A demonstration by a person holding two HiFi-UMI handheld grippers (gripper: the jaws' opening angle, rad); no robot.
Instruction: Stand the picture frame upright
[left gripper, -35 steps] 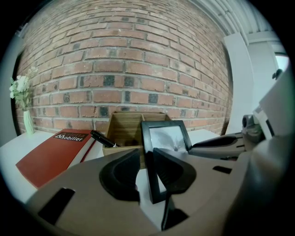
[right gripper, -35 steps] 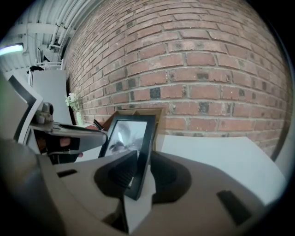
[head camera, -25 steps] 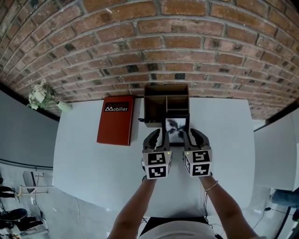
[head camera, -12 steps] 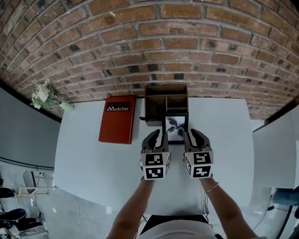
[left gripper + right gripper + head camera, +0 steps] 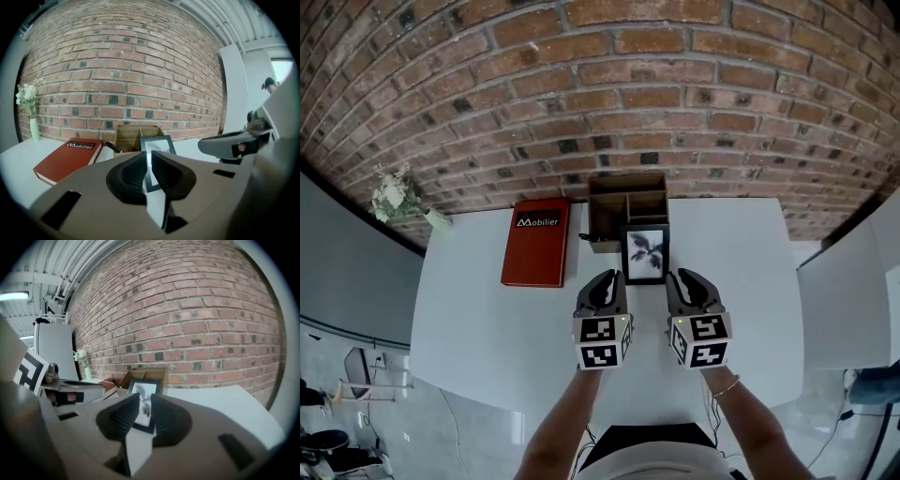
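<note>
The frame (image 5: 644, 253) is now standing upright against the box (image 5: 609, 202). Both tongs are pulling back nearward, empty, the left gripper (image 5: 608, 277) closing to a slit and the right gripper (image 5: 685, 277) gaping. The task is looking done.

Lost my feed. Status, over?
Left gripper empty, jaws just closing, slim gap. Right gripper open, empty. Frame upright before box. Nothing in the way.

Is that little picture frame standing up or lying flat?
Standing: the picture frame rises from the table, its face toward both gripper views.
</note>
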